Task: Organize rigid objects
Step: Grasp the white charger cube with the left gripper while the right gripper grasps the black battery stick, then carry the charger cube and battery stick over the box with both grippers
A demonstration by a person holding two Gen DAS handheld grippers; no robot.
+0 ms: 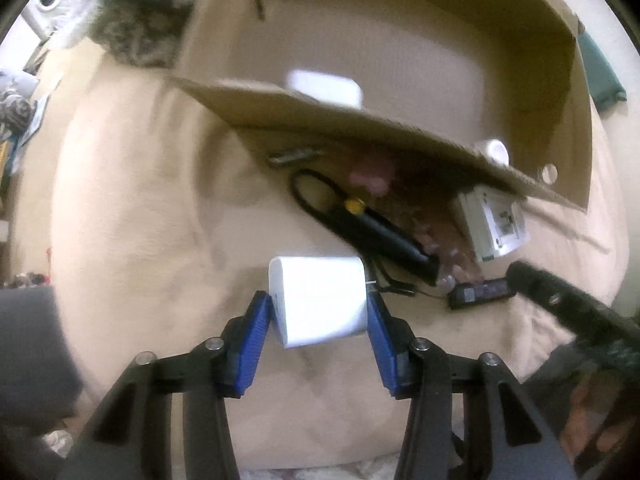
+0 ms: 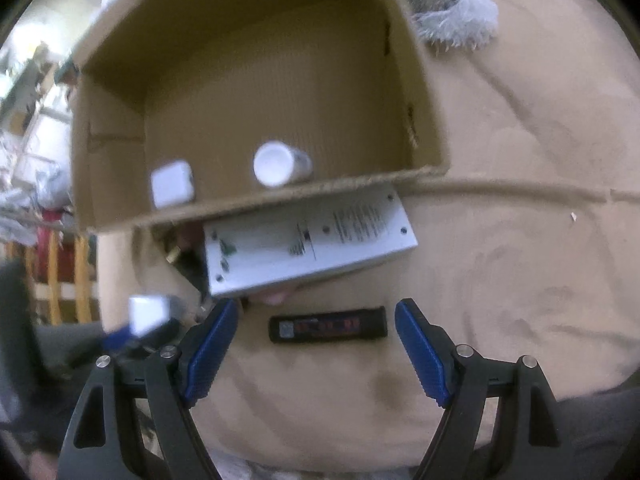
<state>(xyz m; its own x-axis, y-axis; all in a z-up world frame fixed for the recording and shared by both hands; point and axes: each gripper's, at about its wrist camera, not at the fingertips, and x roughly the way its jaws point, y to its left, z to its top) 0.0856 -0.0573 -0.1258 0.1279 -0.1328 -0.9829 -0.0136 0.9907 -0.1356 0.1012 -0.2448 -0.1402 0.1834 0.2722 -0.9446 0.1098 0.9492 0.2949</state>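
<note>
In the left wrist view my left gripper is shut on a white rounded block, blue pads pressed on its two sides, above the beige blanket. My right gripper stands open, pointing down, with a black battery stick lying crosswise between its fingers and untouched. The same stick lies right of the block. An open cardboard box holds a white cube and a white cylinder. A flat white device lies against the box's near wall.
A black torch with a wrist loop and cables lie by the box flap. A fluffy grey and white toy sits beyond the box. The beige blanket stretches to the right. Cluttered shelves stand at far left.
</note>
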